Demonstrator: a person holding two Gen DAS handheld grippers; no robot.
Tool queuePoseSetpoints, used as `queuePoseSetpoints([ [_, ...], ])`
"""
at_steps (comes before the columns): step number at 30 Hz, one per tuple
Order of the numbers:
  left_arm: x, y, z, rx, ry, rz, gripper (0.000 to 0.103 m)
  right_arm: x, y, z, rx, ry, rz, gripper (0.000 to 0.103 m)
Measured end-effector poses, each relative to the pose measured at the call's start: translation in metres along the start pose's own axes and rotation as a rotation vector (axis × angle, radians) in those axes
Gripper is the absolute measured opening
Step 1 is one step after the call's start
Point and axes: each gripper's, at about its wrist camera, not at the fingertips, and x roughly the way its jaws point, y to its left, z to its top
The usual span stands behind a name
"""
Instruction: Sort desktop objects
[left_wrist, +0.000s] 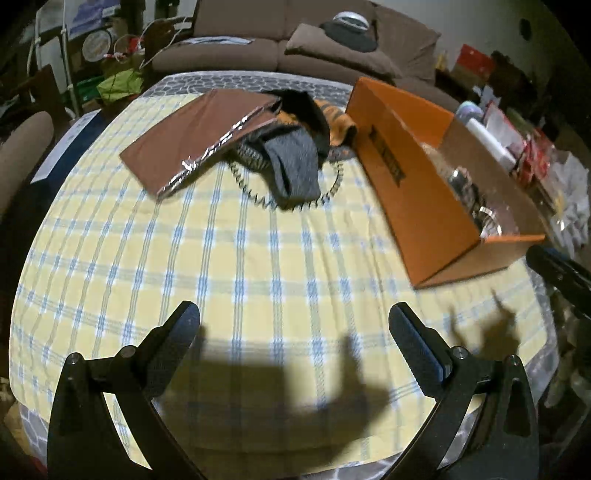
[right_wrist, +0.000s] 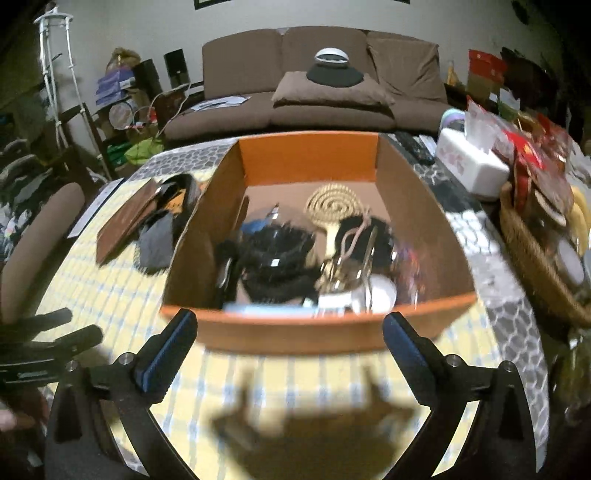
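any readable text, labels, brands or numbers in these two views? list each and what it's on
None can be read.
Orange box: dark print on its outer side wall, too blurred to read.
White tissue box: pinkish marking on its side, too blurred to read.
White strip at the table's left edge: too small to tell if it bears print.
Red packets: no legible lettering.

Ahead of you a brown sofa (right_wrist: 317, 85) stands against a pale wall (right_wrist: 295, 14), with a brown cushion (right_wrist: 332, 92) on its seat. To your left, cluttered shelves (right_wrist: 122, 99) fill the dim corner. Light falls from behind you, throwing hard shadows on the yellow checked tablecloth (left_wrist: 221, 258).
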Motion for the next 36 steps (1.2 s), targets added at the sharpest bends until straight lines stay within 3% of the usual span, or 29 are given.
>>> queuePoseSetpoints([
  [7, 0.015, -0.008, -0.015, 0.038, 0.006, 0.037, 0.103, 0.018, 0.016, -0.026, -0.025, 0.059, -0.006, 0.102],
  [10, 0.025, -0.01, -0.022, 0.045, 0.017, 0.054, 0.103, 0.032, 0.011, -0.031, 0.006, 0.087, 0.034, 0.102],
  [23, 0.048, -0.012, -0.023, 0.06, -0.011, 0.131, 0.103, 0.074, 0.001, -0.048, 0.053, 0.149, -0.055, 0.102],
  [36, 0.053, -0.015, -0.023, 0.056, -0.039, 0.167, 0.103, 0.082, 0.011, -0.059, 0.018, 0.114, -0.126, 0.103],
])
